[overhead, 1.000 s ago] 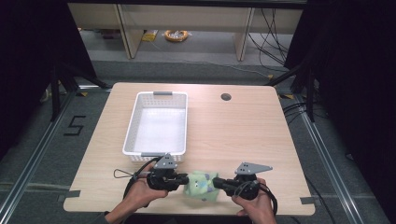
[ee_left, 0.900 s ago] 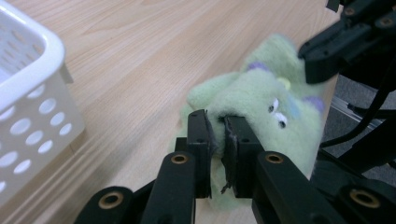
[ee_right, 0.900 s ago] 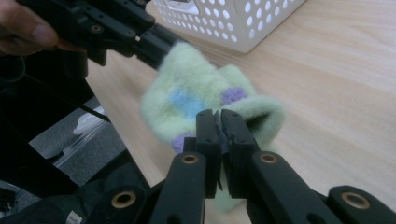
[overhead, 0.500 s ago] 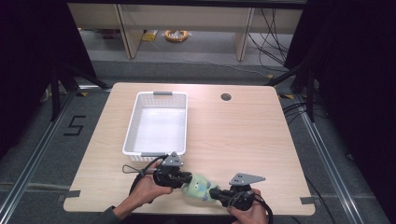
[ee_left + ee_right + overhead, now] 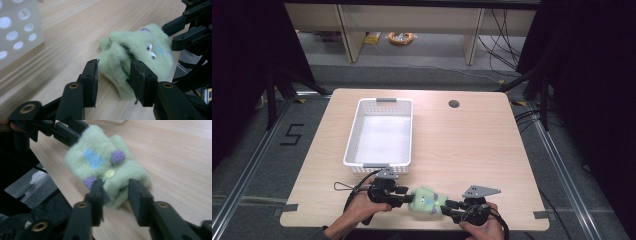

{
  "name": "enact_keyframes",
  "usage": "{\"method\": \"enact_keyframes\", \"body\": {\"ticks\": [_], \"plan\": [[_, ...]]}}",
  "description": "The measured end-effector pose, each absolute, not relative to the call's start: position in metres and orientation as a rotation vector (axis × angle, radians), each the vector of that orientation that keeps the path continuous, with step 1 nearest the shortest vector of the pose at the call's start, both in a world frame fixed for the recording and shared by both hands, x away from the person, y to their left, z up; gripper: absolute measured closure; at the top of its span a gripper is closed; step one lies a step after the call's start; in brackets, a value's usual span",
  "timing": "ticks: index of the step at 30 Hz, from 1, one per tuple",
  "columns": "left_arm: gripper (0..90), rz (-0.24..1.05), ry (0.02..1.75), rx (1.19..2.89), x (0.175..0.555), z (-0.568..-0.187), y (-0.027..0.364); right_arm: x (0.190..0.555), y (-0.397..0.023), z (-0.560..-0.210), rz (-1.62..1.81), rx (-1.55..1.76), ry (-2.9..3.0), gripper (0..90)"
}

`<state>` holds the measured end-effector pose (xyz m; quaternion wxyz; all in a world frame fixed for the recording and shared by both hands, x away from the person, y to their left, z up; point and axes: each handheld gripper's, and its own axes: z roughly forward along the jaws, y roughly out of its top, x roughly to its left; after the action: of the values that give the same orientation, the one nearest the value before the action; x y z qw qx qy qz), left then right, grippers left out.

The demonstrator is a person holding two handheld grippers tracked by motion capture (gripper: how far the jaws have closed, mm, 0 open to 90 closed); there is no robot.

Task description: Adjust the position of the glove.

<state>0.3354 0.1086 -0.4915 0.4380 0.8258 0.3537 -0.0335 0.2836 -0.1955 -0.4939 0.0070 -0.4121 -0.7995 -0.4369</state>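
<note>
Pale wood runs across the table [image 5: 472, 150], with a white basket [image 5: 382, 135] standing toward my left and nothing in it. Close to the near edge lies the green plush toy [image 5: 427, 200], flat on the wood between my two tools. My left gripper [image 5: 113, 80] has just been opening; its jaws stand partly apart with a fold of fleece between them, pads loose against it. My right gripper [image 5: 116, 190] has also just been opening, straddling the other end near the yellow button [image 5: 109, 173]. I judge the toy freshly released, so I should draw both tools straight back without snagging the fleece.
</note>
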Motion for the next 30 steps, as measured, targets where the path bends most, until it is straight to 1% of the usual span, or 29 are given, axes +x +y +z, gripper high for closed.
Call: {"method": "enact_keyframes", "body": {"ticks": [3, 8, 10, 12, 13, 16, 17, 20, 23, 30], "plan": [[52.4, -0.074, 0.907, 2.016, 0.332, -0.486, 0.116, 0.284, -0.198, -0.488, -1.41, -1.327, -2.506, 56.0], [43.4, -0.103, 0.953, 1.977, 0.326, -0.479, 0.118, 0.292, -0.203, -0.486, -1.416, -1.367, -2.51, 48.1], [40.7, -0.12, 0.968, 1.972, 0.325, -0.48, 0.114, 0.292, -0.199, -0.486, -1.379, -1.411, -2.485, 45.7], [39.5, -0.147, 0.991, 1.962, 0.324, -0.482, 0.108, 0.294, -0.195, -0.489, -1.375, -1.401, -2.476, 43.7], [38.9, -0.138, 1.011, 1.971, 0.324, -0.484, 0.105, 0.297, -0.194, -0.49, -1.364, -1.385, -2.508, 43.0], [37.4, -0.172, 1.018, 1.977, 0.327, -0.49, 0.098, 0.3, -0.187, -0.493, -1.341, -1.38, -2.509, 40.3], [36.9, -0.165, 1.028, 1.993, 0.327, -0.492, 0.096, 0.301, -0.185, -0.495, -1.317, -1.376, -2.527, 40.4], [36.6, -0.22, 1.043, 1.983, 0.332, -0.499, 0.09, 0.305, -0.181, -0.502, -1.261, -1.386, -2.545, 40.2], [36.7, -0.221, 1.061, 1.993, 0.333, -0.502, 0.085, 0.307, -0.182, -0.508, -1.254, -1.391, -2.507, 40.1], [41.8, -0.248, 1.065, 2.016, 0.334, -0.507, 0.085, 0.307, -0.184, -0.51, -1.262, -1.377, -2.499, 45.2]]}}
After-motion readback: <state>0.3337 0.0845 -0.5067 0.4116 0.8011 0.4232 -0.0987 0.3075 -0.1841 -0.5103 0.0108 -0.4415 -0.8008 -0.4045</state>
